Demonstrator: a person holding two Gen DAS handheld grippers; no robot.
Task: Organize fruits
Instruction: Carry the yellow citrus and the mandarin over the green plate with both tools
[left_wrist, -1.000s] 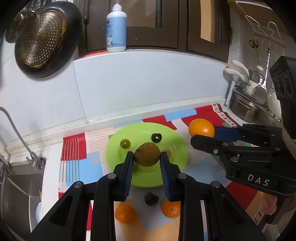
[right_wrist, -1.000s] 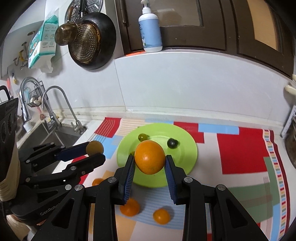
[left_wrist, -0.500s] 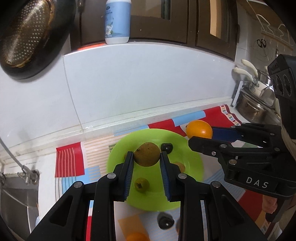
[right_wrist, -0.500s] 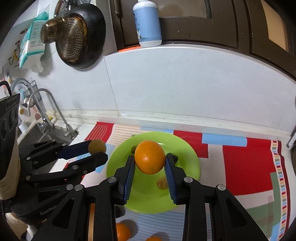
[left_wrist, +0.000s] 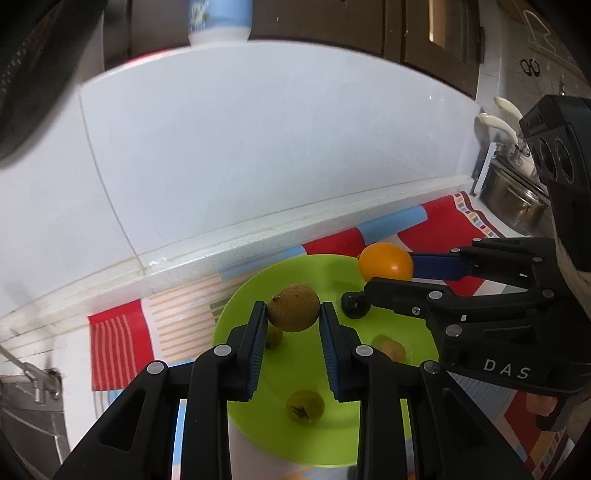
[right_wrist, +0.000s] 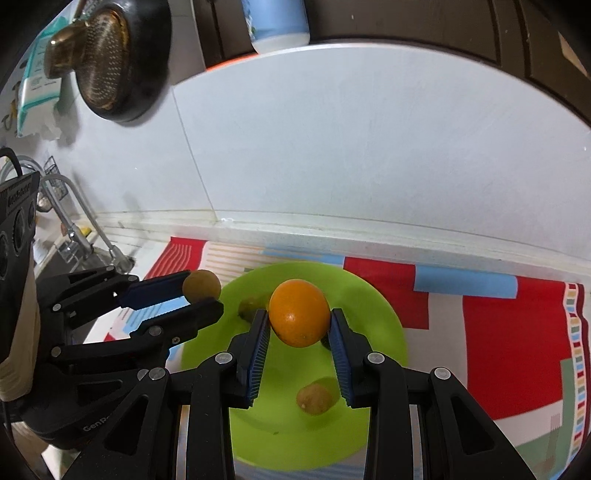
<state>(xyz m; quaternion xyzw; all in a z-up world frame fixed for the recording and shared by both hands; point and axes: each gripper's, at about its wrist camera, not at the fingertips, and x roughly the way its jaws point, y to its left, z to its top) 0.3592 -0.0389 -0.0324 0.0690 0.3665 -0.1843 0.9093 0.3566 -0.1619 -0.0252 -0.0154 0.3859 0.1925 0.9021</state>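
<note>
A: Two grippers over the green plate (left_wrist: 236, 317) right now. The left gripper (left_wrist: 293, 314) has its pads clamped on a brown round fruit (left_wrist: 293, 307), held clear above the plate's near-left part. The right gripper (right_wrist: 299, 321) is closed tight around an orange (right_wrist: 299, 313), also hanging over the plate.

B: What's around them?

A: On the plate itself, from the left wrist view: a small greenish-brown fruit (left_wrist: 305, 405) between the left fingers, a brownish one (left_wrist: 388, 347) to the right, a dark fruit (left_wrist: 355, 304) near the far rim, and another half hidden behind the left finger. The plate sits on a patterned mat (left_wrist: 114, 339) of red, blue and striped blocks, against a white tiled wall (left_wrist: 258, 147).

B: Anything blocking?

A: In the left view the right gripper's black frame crosses the plate's right side and covers part of it. In the right view the left gripper does the same on the plate's left edge.

B: And what does only one view give?

A: The right wrist view shows a tap (right_wrist: 70, 221) and a hanging strainer pan (right_wrist: 110, 62) at the left; the left wrist view shows steel pots (left_wrist: 513, 199) at the right, and the blue-white bottle (left_wrist: 219, 18) up on the ledge
</note>
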